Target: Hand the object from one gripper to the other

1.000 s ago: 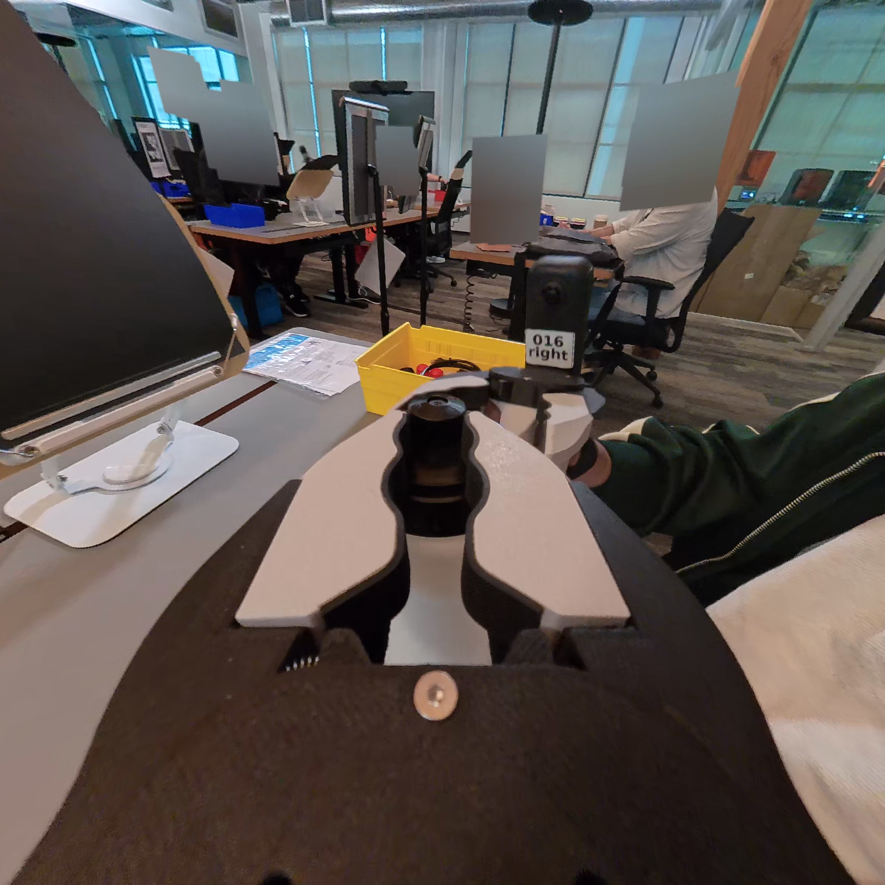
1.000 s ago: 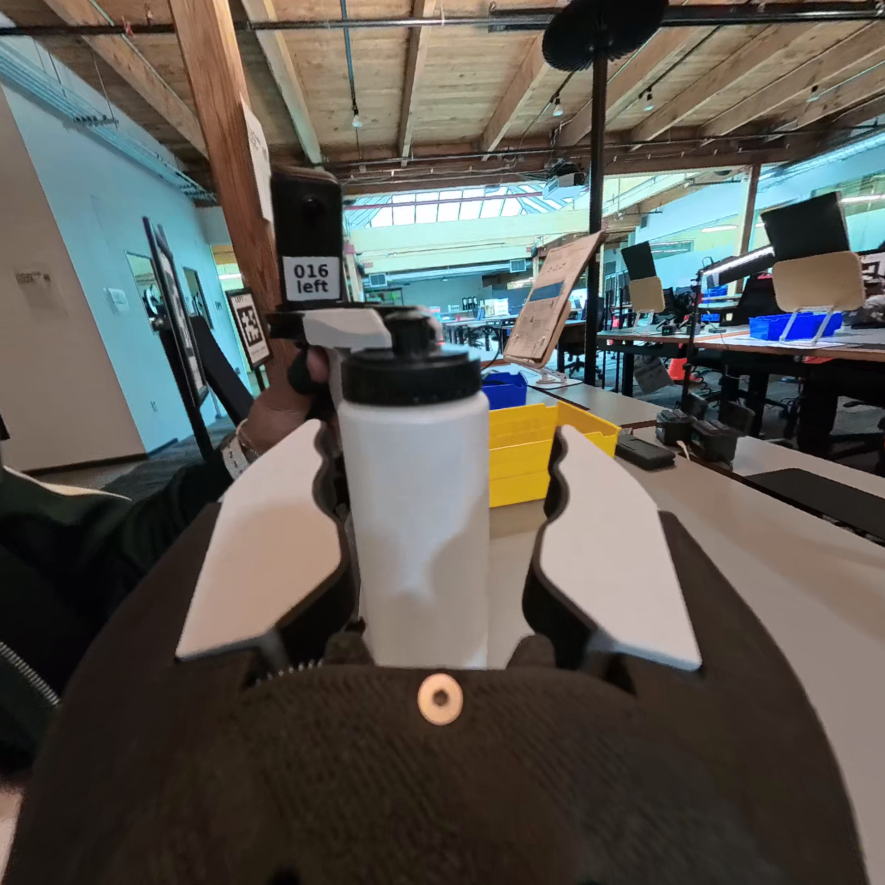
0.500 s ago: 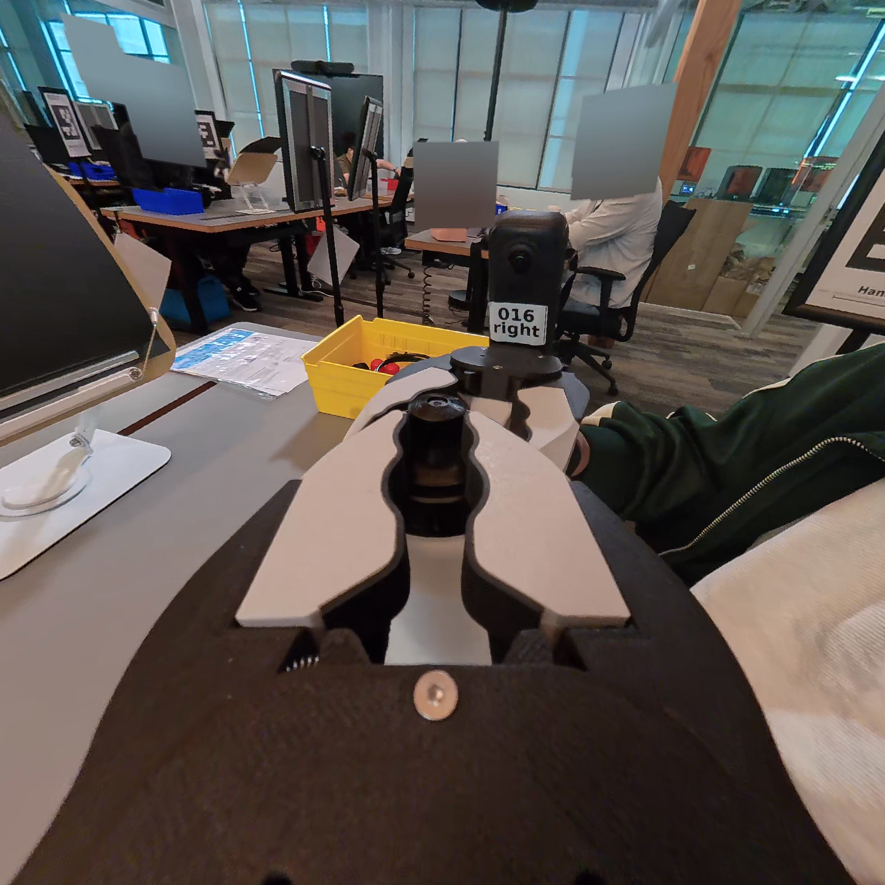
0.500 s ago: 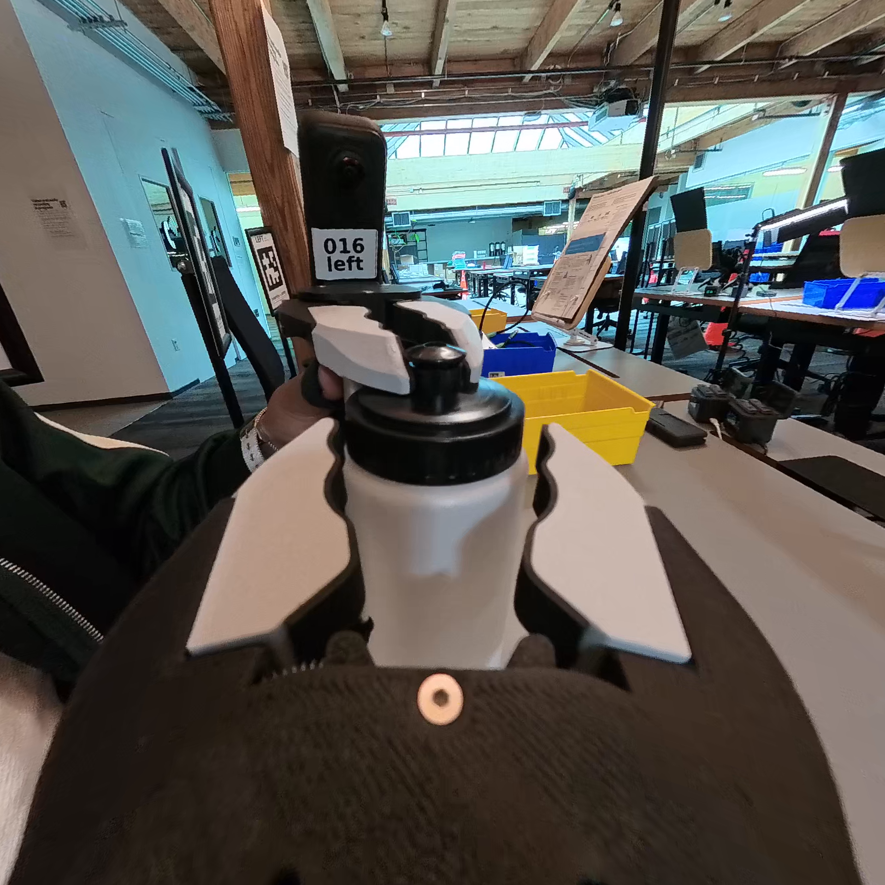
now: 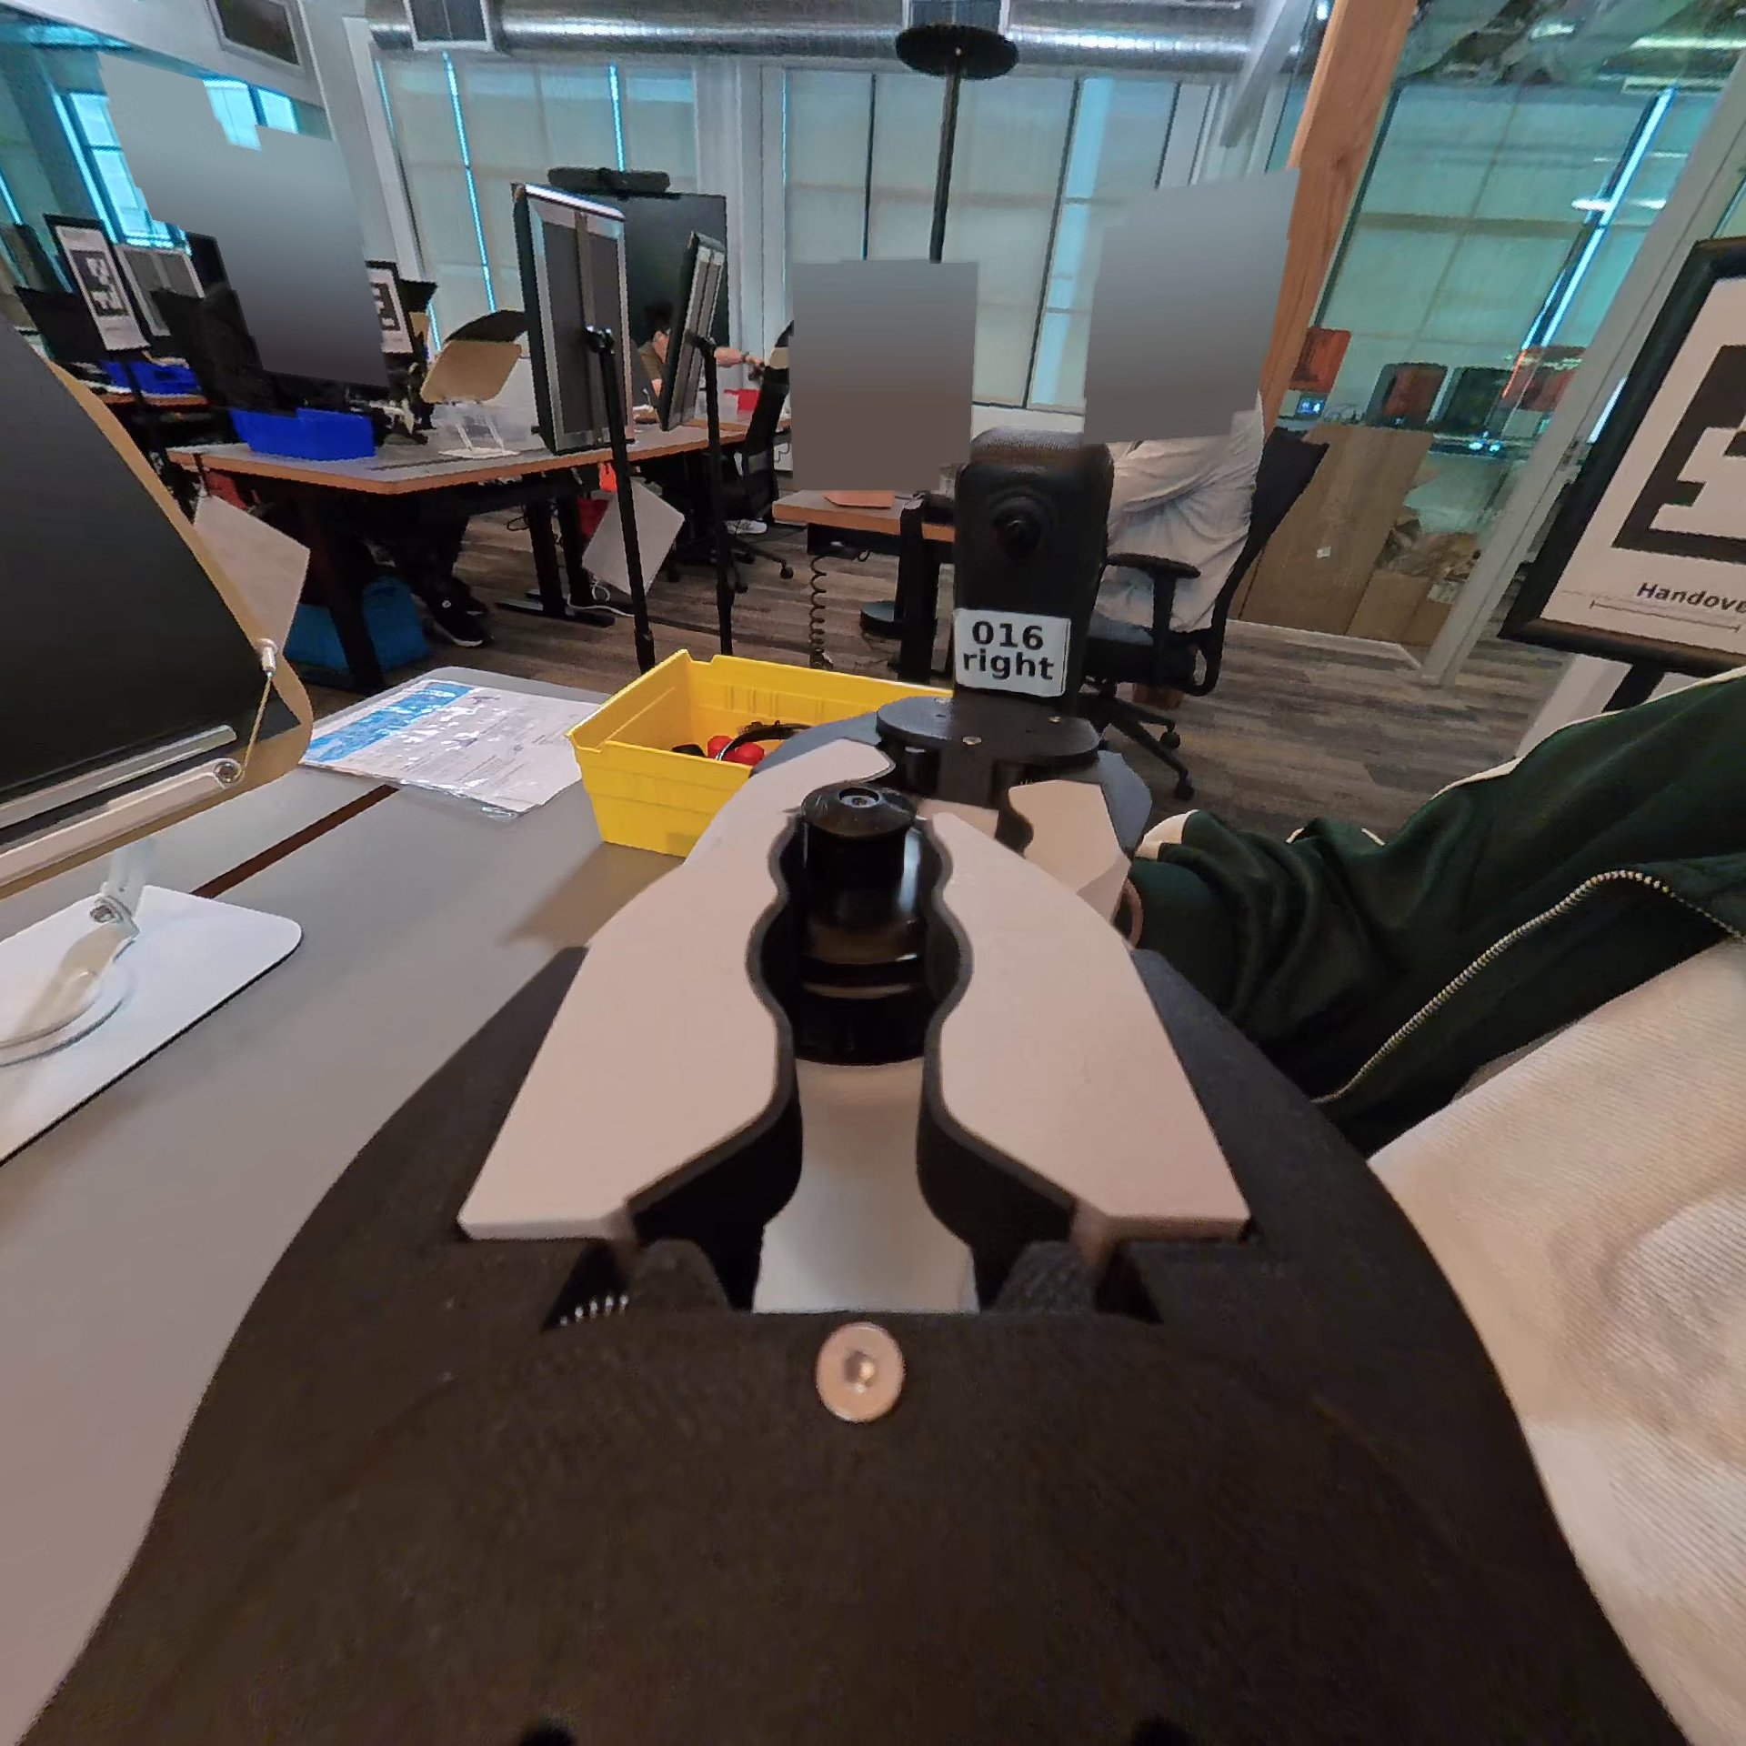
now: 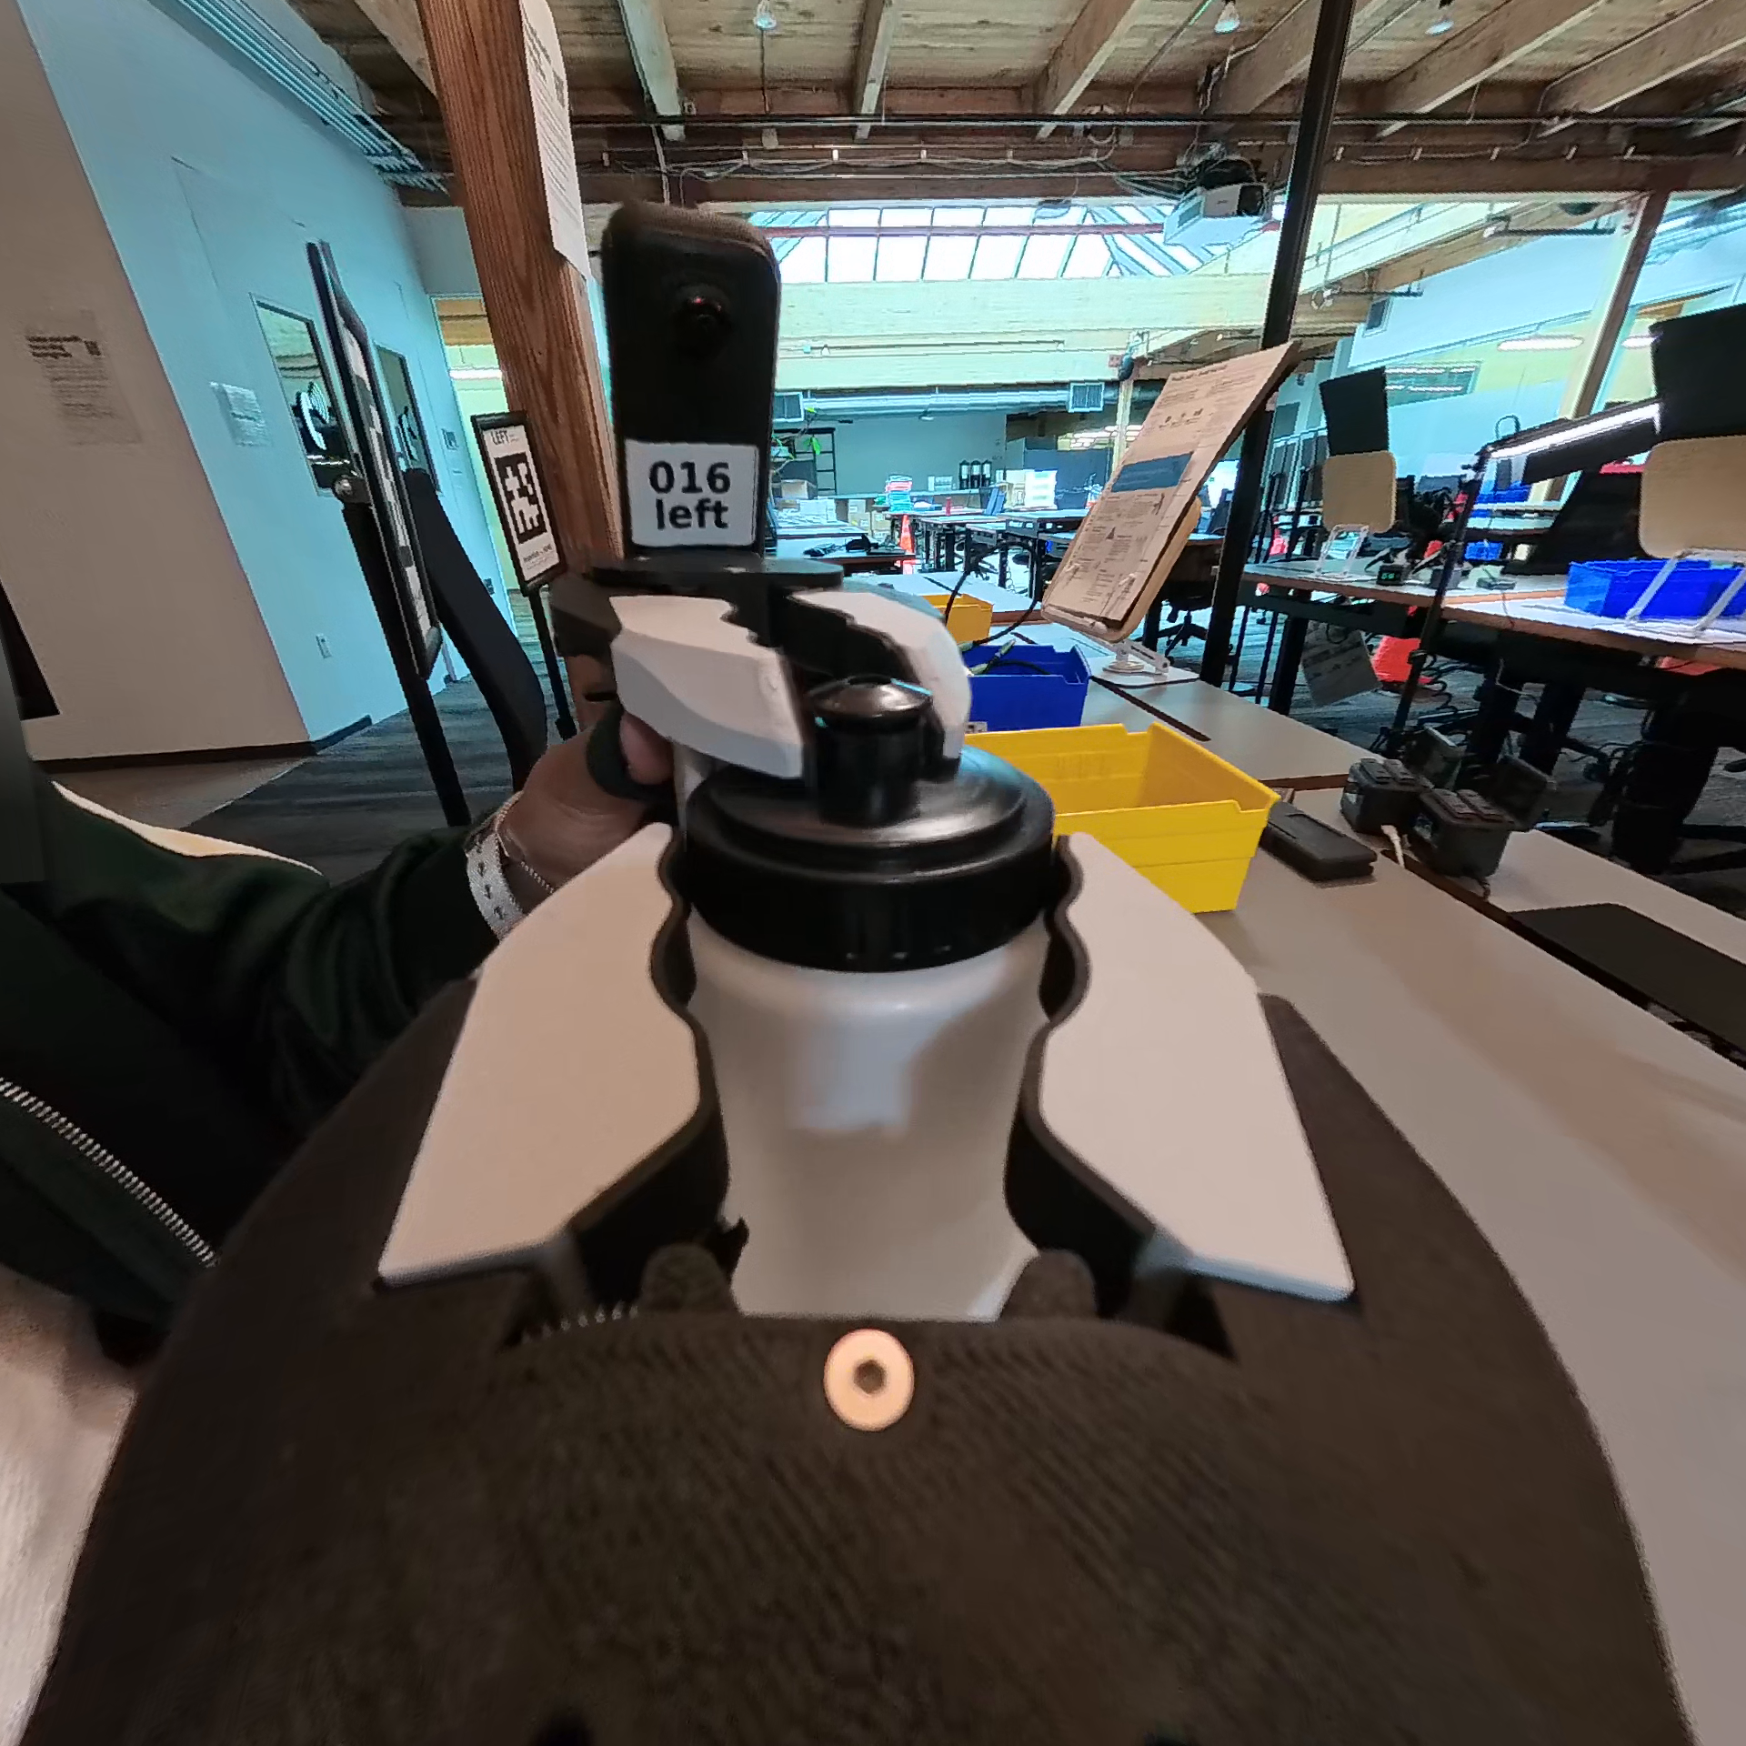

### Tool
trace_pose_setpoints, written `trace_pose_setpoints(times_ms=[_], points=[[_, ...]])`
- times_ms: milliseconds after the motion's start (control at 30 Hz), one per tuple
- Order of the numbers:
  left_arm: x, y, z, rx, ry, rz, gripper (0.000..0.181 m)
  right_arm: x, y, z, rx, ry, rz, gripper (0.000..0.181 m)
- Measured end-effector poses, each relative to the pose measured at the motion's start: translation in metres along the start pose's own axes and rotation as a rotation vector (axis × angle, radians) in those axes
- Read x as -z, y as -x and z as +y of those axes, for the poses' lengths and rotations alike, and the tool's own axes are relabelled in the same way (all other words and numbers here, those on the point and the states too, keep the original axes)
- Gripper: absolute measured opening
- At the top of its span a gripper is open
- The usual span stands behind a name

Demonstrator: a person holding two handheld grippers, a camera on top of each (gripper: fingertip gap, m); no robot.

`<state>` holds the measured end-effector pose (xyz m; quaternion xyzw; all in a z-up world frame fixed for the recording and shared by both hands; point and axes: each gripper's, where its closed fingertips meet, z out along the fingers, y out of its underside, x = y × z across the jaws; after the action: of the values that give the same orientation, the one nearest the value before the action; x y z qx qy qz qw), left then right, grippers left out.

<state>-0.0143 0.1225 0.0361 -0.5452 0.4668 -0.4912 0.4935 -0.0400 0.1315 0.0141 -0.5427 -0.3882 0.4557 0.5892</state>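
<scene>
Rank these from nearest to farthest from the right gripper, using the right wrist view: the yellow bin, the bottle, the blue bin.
1. The bottle, held between the right gripper fingers.
2. The yellow bin, on the table ahead, to the right.
3. The blue bin, just behind the yellow one, farther back.

The bottle (image 6: 864, 1068) is white plastic with a wide black screw cap (image 6: 867, 879) and a narrower black spout (image 6: 864, 746) on top. It stands upright in the air above the grey worktop (image 6: 1474, 1086), not touching it. Its white body shows a shallow dent just below the cap. In the left wrist view the bottle (image 5: 864, 1200) is seen mostly from above: the black spout (image 5: 858, 813) faces up, with the cap beneath it and a strip of white body nearer the camera.
</scene>
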Motion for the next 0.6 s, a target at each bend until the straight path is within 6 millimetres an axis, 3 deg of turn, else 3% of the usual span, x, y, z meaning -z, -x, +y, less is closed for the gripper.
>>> trace_pose_setpoints(times_ms=[67, 267, 600], points=[[0.000, -0.001, -0.005, 0.011, -0.031, 0.002, 0.035, 0.000, 0.000, 0.000, 0.008, 0.003, 0.007, 0.073], [0.005, 0.001, -0.013, 0.012, -0.074, -0.008, 0.046, 0.004, -0.002, -0.005, -0.012, -0.016, 0.006, 0.073], [0.011, 0.005, -0.017, 0.045, -0.138, 0.040, 0.070, 0.025, -0.017, -0.030, -0.017, -0.064, 0.058, 0.073]])
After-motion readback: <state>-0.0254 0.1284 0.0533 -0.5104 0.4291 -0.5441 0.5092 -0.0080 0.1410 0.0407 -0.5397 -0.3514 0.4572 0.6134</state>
